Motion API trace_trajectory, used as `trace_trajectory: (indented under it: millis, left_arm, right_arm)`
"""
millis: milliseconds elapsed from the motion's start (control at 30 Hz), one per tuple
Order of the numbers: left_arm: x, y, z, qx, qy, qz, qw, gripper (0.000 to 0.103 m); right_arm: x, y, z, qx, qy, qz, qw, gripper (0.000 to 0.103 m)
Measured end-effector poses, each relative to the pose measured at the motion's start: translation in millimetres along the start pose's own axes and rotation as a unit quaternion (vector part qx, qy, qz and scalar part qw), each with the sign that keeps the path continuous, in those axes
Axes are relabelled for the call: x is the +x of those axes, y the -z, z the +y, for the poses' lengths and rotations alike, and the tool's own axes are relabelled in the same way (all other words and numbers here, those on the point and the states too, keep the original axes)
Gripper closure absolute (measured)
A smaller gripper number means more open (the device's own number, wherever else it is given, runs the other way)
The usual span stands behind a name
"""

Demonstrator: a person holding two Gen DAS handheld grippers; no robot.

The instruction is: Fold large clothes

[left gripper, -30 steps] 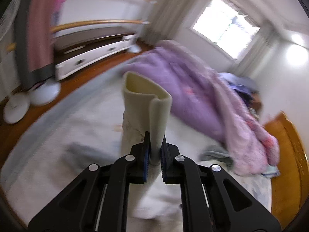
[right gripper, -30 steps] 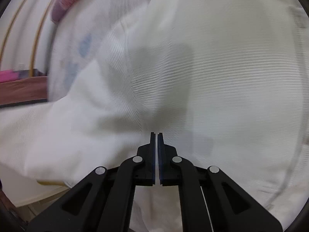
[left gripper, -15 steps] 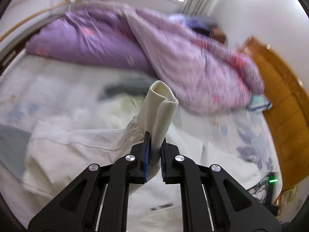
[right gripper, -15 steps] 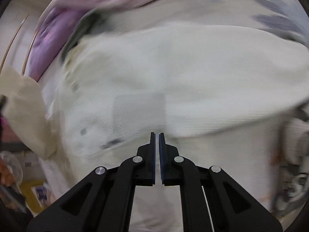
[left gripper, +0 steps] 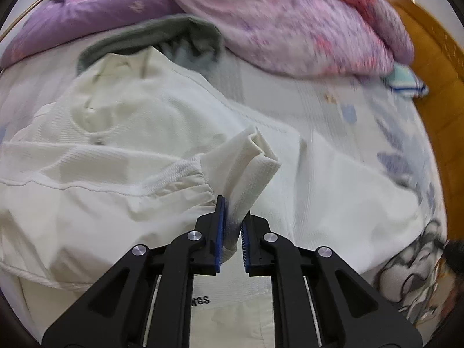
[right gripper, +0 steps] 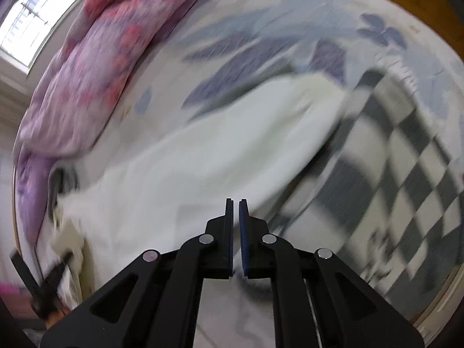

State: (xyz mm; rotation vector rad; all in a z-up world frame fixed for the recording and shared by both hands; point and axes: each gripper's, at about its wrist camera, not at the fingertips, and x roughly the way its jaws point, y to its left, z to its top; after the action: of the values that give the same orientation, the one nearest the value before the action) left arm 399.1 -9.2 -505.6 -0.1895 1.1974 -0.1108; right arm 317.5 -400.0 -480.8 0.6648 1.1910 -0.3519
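On the bed (left gripper: 333, 98), the white top (left gripper: 121, 133) is lying spread out, and I am pinching its cuff (left gripper: 249, 171) in my left gripper (left gripper: 231, 232) while my right gripper (right gripper: 235, 232) is hanging nearly closed and empty, so the cuff may be slipping out and spoiling the fold.

Cream-white garment (left gripper: 121, 133), purple-pink floral quilt (left gripper: 290, 20), grey-white checkered cloth (right gripper: 406, 179), blue-padded black tongs (left gripper: 232, 217)
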Motion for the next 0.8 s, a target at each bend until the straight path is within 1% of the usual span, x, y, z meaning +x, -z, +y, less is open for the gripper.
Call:
trace_trajectory:
  millis: [33,67,133,167,200,233,267,300,367,400,433,467,500,533,600,667,700,733,767,800]
  left_arm:
    - [7.0,1.5,-2.8,0.002,-0.001,0.009,1.0000,0.093]
    - [12.4,2.5,-5.3,0.003,-0.003,0.016,0.9999,0.092]
    - [24.9,4.9,-8.6,0.005,-0.004,0.031,0.9995,0.092]
    - [28.6,5.7,-9.1,0.005,-0.005,0.037,0.9993,0.092]
    - [35.0,6.0,-11.2,0.005,-0.006,0.043,0.9990,0.091]
    - [39.8,6.1,-12.3,0.007,-0.007,0.051,0.9987,0.089]
    - [43.0,6.3,-13.2,0.008,-0.009,0.055,0.9984,0.089]
    - [46.1,6.5,-14.1,0.009,-0.011,0.058,0.9982,0.087]
    - [49.0,7.0,-12.8,0.005,-0.010,0.067,0.9977,0.086]
    - [50.6,7.7,-11.4,0.003,-0.006,0.070,0.9975,0.083]
    - [51.9,8.5,-10.4,0.002,-0.001,0.075,0.9972,0.076]
    - [52.4,9.0,-10.1,0.000,0.005,0.078,0.9969,0.072]
    - [52.0,9.5,-9.4,-0.007,0.023,0.082,0.9964,0.058]
    - [51.4,9.6,-9.7,-0.013,0.037,0.085,0.9956,0.049]
    - [45.6,9.6,-13.1,-0.014,0.053,0.079,0.9953,0.047]
    - [39.2,8.9,-17.1,-0.018,0.086,0.078,0.9931,0.046]
    - [33.3,8.2,-17.8,-0.022,0.100,0.076,0.9918,0.043]
    - [27.5,7.5,-17.2,-0.025,0.110,0.072,0.9910,0.041]
    - [21.1,6.8,-15.2,-0.026,0.119,0.068,0.9903,0.040]
    - [16.6,6.1,-13.2,-0.027,0.122,0.064,0.9902,0.037]
  right_arm:
    - [1.2,-13.1,-7.8,0.022,0.013,-0.002,1.000,0.075]
    - [3.7,-22.6,-14.6,0.035,0.021,-0.002,0.999,0.065]
    - [9.4,-40.7,-26.2,0.056,0.039,0.003,0.998,0.057]
    - [18.1,-50.2,-34.7,0.077,0.032,0.015,0.996,0.052]
    - [24.0,-57.1,-46.8,0.091,0.031,0.030,0.995,0.052]
    - [33.6,-64.8,-54.0,0.112,0.064,0.044,0.991,0.052]
    - [41.4,-71.1,-59.2,0.126,0.069,0.053,0.988,0.052]
    - [50.2,-76.5,-64.6,0.137,0.069,0.071,0.986,0.052]
    - [58.3,-86.5,-68.8,0.149,0.087,0.074,0.982,0.052]
    - [63.3,-91.7,-69.6,0.147,0.098,0.081,0.981,0.052]
    - [69.1,-96.7,-73.8,0.152,0.105,0.087,0.979,0.052]
    - [75.1,-98.7,-78.7,0.166,0.111,0.096,0.975,0.052]
    - [82.5,-100.7,-85.7,0.182,0.109,0.108,0.971,0.052]
    - [88.2,-101.9,-90.1,0.195,0.108,0.114,0.968,0.053]
    - [93.0,-102.9,-95.2,0.209,0.109,0.117,0.965,0.055]
    - [94.8,-103.5,-93.5,0.201,0.116,0.120,0.965,0.058]
    - [96.1,-103.8,-92.1,0.193,0.120,0.120,0.966,0.060]
    - [98.3,-103.2,-91.1,0.181,0.131,0.122,0.967,0.070]
    - [98.9,-101.4,-92.3,0.175,0.130,0.118,0.969,0.077]
    - [97.9,-98.9,-94.8,0.170,0.132,0.112,0.970,0.084]
